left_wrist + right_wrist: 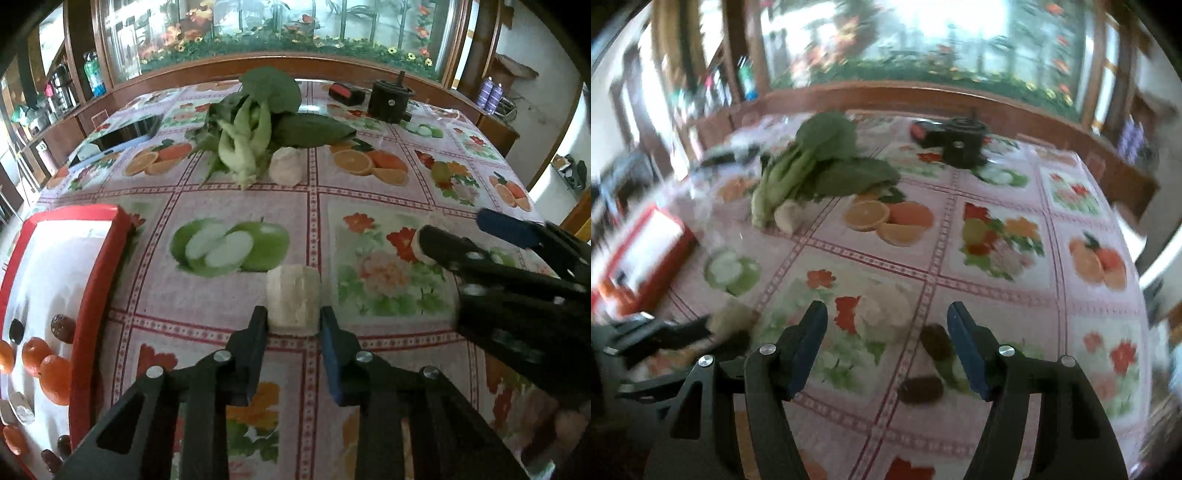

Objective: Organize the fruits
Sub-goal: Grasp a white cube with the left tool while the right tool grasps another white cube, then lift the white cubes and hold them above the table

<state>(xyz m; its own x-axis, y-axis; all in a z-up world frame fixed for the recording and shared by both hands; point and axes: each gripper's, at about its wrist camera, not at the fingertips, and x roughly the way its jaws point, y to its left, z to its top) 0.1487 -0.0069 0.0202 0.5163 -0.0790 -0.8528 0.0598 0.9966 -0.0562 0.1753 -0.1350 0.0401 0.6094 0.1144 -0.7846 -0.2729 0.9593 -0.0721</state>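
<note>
Left hand-held gripper [294,325] pinches a pale chunk [293,299] on the table [369,177], likely bound for the red tray [99,266] holding oranges [55,373]; right hand-held gripper [886,332] spreads above two dates [921,388]. Beyond lie greens [255,122].

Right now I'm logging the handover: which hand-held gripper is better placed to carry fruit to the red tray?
Left hand-held gripper: it grips the pale chunk, red tray alongside. The right is open, farther away.

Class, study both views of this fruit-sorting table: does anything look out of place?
Yes. Leafy greens lie mid-table, vegetables rather than fruit. Two dark fruits also sit loose on the cloth, away from the red tray holding oranges.
</note>
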